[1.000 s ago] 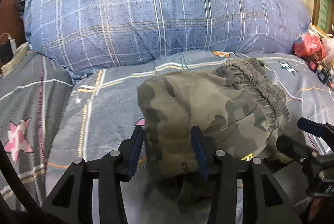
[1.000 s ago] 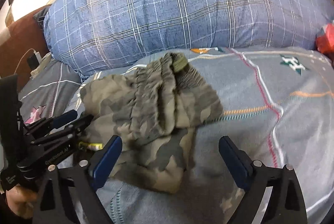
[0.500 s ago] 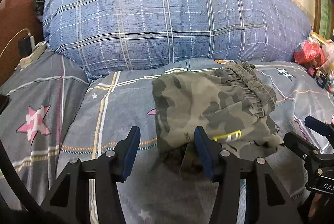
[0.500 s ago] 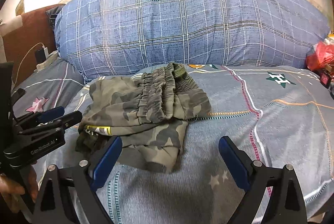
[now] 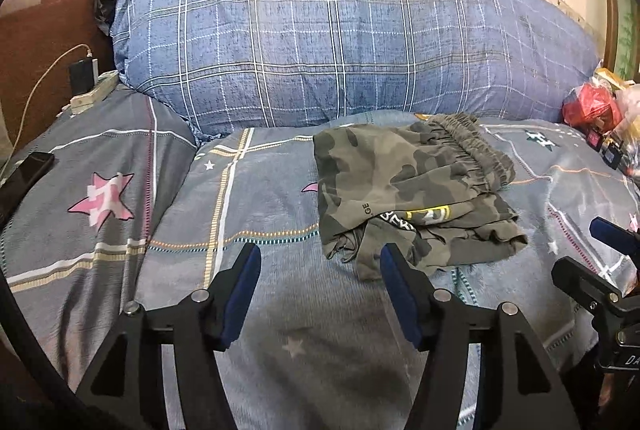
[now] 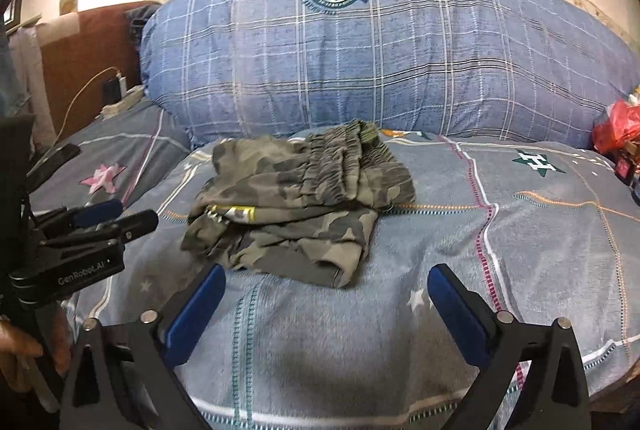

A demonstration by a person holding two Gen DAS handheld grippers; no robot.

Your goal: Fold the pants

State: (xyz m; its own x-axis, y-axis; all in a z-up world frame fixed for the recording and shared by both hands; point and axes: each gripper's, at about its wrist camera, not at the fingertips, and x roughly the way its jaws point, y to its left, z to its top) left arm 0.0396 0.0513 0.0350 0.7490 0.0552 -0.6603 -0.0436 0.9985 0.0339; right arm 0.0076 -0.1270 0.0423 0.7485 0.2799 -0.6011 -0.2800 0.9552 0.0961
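The camouflage pants lie folded in a compact bundle on the grey-blue bedspread, the elastic waistband on top toward the pillow. My left gripper hovers just short of the bundle's near edge; its jaws are opening and nothing is between them. My right gripper hangs in front of the bundle, its jaws opening wide with only bedspread between them. Each gripper shows at the edge of the other's view: the right gripper and the left gripper.
A large blue plaid pillow fills the back. A grey star-print pillow lies at the left with a phone on it. A charger and power strip sit by the brown headboard. Red bags and small items crowd the right edge.
Both grippers have pulled back from the pants toward the near edge of the bed. The left one, first over the bundle's near edge, now stands off it with wider jaws.
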